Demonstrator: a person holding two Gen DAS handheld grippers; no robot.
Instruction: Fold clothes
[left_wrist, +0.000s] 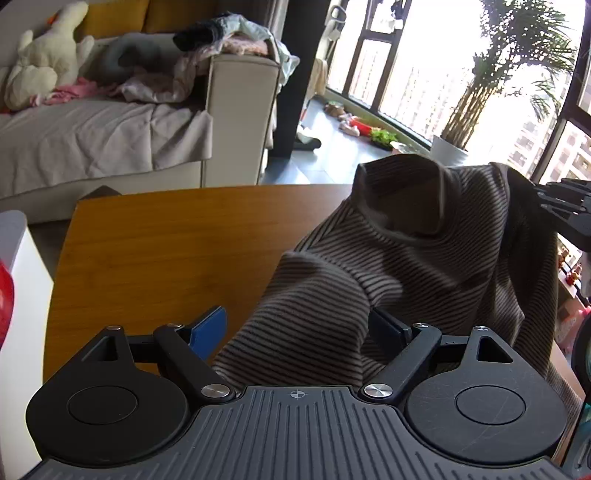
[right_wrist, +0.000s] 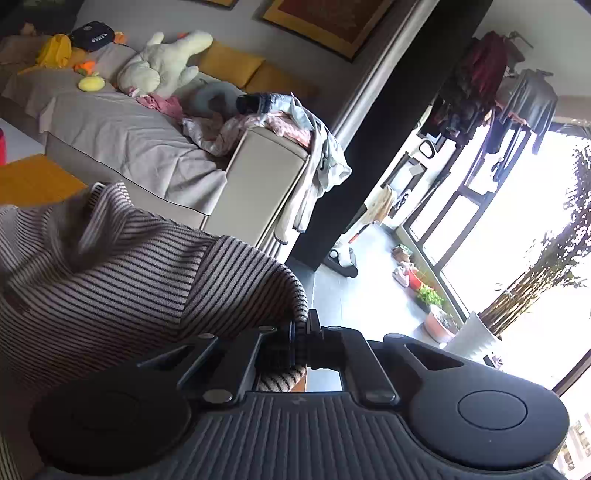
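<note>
**Lifting the striped garment for folding**

The right gripper (right_wrist: 308, 345) is clamped tight on an edge of the striped garment (left_wrist: 417, 258), holding it raised above the wooden table (left_wrist: 155, 251). The left gripper (left_wrist: 297, 326) stands wide open, cloth bunched between its fingers but not pinched.

Procedure, as judged: the left gripper should close on the opposite shoulder or hem at matching height, so the fabric hangs flat before it is laid down.

Limitations: the garment's lower hem and sleeves are cut off or buried in folds. Which edge the right gripper holds cannot be determined.
</note>
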